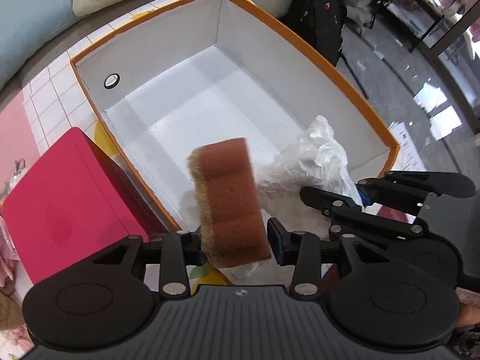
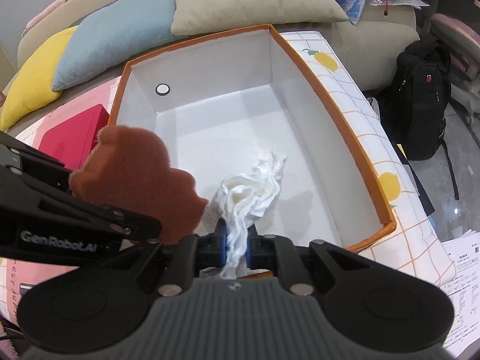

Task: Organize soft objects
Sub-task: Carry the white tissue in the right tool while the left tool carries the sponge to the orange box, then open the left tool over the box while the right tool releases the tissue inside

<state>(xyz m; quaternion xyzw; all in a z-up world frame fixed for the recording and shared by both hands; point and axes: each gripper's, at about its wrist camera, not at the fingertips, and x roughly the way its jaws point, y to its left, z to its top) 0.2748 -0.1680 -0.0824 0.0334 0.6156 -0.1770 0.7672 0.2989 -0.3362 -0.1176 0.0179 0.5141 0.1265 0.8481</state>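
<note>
A brown sponge hangs over the near end of a white box with an orange rim. It sits between the fingers of my left gripper, which stand open, with a thin gap showing at the right pad. My right gripper is shut on a crumpled white wad, and the wad's far end reaches down into the box. Nothing else lies on the box floor.
A red box lies left of the orange-rimmed box on the lemon-print tablecloth. Blue, yellow and beige cushions line the sofa behind. A black backpack stands on the floor at the right, and papers lie nearby.
</note>
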